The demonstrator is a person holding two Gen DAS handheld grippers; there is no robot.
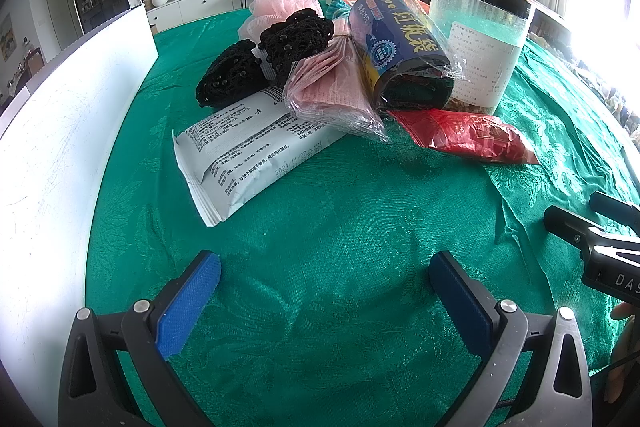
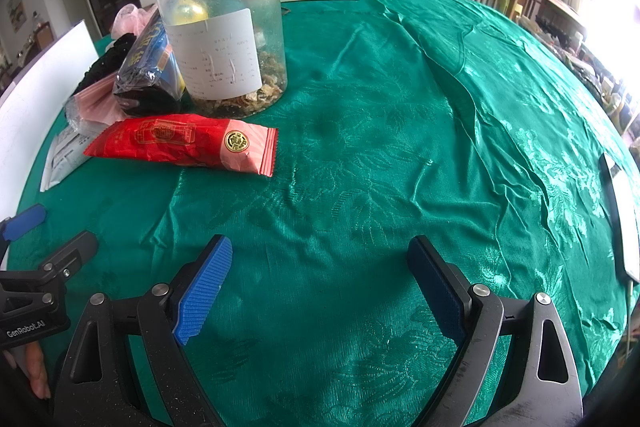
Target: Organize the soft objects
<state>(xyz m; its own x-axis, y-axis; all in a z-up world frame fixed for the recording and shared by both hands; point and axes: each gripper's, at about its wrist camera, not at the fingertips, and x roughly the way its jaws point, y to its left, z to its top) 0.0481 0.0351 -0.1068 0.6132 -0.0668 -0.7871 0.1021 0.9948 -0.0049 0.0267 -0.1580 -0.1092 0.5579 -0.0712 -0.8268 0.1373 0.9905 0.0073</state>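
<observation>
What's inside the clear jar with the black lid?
Through the wall of the clear jar, a layer of dried, brownish bits covers the bottom. A yellow ball sits high, with something teal beside it. The white label hides the middle.

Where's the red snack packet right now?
The red snack packet lies flat on the green tablecloth just in front of the clear jar, left of centre in the right wrist view; its left end overlaps the white packet.
</observation>
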